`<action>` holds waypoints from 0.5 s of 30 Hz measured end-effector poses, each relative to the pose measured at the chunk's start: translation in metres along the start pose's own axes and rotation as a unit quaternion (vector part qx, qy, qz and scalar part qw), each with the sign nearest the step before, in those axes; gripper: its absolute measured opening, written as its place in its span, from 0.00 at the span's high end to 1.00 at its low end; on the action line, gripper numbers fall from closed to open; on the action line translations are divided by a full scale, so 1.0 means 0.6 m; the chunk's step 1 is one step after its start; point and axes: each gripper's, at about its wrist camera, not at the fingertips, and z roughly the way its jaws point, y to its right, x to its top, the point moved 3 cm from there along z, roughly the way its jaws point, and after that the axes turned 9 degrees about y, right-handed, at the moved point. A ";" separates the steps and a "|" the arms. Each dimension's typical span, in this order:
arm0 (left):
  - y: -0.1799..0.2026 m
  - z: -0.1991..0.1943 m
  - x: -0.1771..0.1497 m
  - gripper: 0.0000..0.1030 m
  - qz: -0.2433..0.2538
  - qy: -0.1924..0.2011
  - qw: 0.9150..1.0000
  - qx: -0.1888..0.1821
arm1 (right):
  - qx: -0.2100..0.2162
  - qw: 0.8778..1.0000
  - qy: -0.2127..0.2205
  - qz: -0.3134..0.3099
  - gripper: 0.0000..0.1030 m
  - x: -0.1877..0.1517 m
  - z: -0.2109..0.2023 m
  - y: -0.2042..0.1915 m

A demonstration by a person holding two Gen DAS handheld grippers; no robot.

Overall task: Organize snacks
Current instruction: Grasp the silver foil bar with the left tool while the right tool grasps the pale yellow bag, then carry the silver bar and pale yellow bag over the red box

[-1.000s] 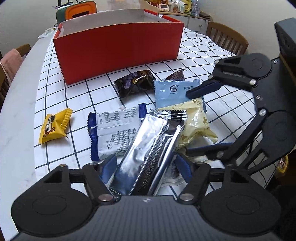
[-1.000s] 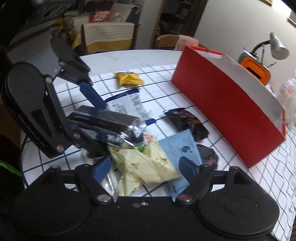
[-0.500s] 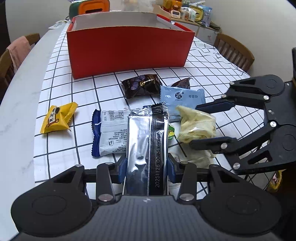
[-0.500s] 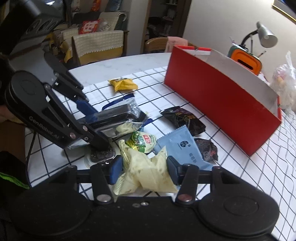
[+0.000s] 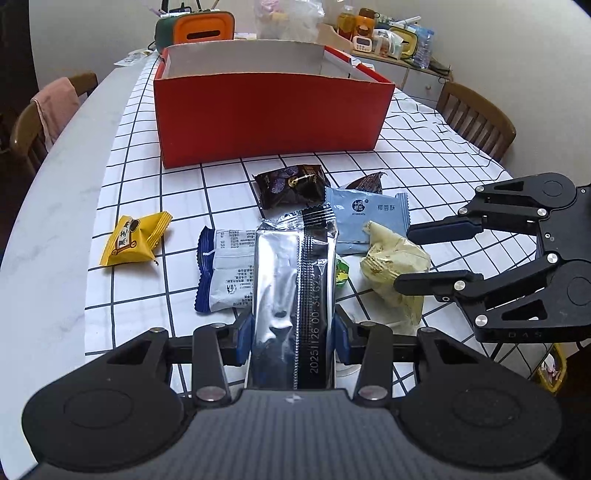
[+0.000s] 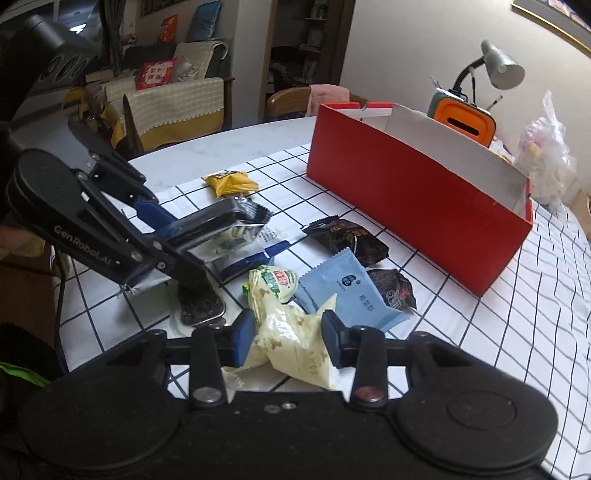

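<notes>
My left gripper (image 5: 291, 332) is shut on a long silver foil packet (image 5: 291, 280), which sticks out forward between the pads and is held just above the pile. To its right, my right gripper (image 5: 404, 258) has its jaws closing on a crumpled pale yellow packet (image 6: 291, 343), with both pads (image 6: 242, 341) pressing its sides. The open red box (image 5: 269, 114) stands empty further back on the checked tablecloth (image 5: 184, 192). Still lying loose are a yellow packet (image 5: 133, 240), a blue-and-white packet (image 5: 229, 269), a light blue packet (image 5: 365, 214) and two dark ones (image 5: 291, 184).
A small green-and-white snack (image 6: 277, 280) lies by the pale yellow packet. Behind the box stand an orange container (image 5: 195, 29), a plastic bag (image 6: 546, 162) and a desk lamp (image 6: 498, 66). Wooden chairs (image 5: 476, 118) ring the round table; its bare white edge (image 5: 55, 221) runs along the left.
The left jaws have closed on the silver packet and straightened it in front of the camera. The right jaws have narrowed around the pale yellow packet and squeezed it, lifting it slightly.
</notes>
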 end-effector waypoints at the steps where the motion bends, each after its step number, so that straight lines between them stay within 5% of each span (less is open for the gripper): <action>1: 0.000 -0.001 0.000 0.59 0.000 0.000 1.000 0.001 | 0.000 1.000 -0.001 0.000 0.61 0.000 0.001 0.000; 3: 0.000 -0.002 0.000 0.59 -0.001 0.002 1.000 0.002 | -0.002 1.000 -0.001 0.004 0.53 -0.002 0.003 0.001; 5: -0.001 -0.004 0.000 0.60 -0.002 0.003 1.000 0.002 | -0.004 1.000 -0.008 0.012 0.15 -0.004 0.010 0.003; 6: -0.001 -0.005 0.001 0.59 -0.002 0.005 1.000 0.003 | -0.006 1.000 -0.009 0.015 0.09 -0.007 0.012 0.003; 15: -0.010 -0.003 0.000 0.59 -0.009 0.005 1.000 0.006 | 0.006 0.998 -0.032 0.058 0.39 -0.020 0.039 0.013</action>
